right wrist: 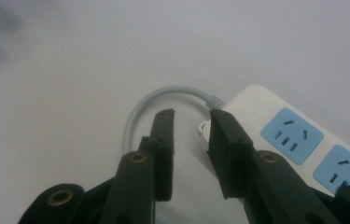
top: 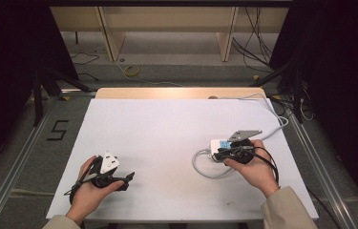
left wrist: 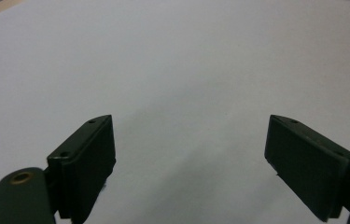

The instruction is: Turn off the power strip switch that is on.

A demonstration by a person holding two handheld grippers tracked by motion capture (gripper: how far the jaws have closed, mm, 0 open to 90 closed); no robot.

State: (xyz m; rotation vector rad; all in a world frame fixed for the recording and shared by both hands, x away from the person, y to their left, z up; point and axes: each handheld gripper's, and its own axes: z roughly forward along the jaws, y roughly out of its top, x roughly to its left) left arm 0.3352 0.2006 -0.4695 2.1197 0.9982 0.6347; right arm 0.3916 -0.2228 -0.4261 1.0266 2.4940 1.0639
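Power strip (top: pixel 220 145) lies near table's (top: pixel 167 124) right edge. Right hand-held gripper (right wrist: pixel 190 122) at strip's cable end, jaws narrowly parted, nothing clamped yet (approach step, likely). Next: close squarely on strip. Left hand-held gripper (left wrist: pixel 190 154) released, idle near front-left corner.

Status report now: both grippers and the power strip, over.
Left gripper open, over bare white table. Right gripper partly open at the cord end of the power strip, nothing between the jaws. Grey cord loops just ahead of them.
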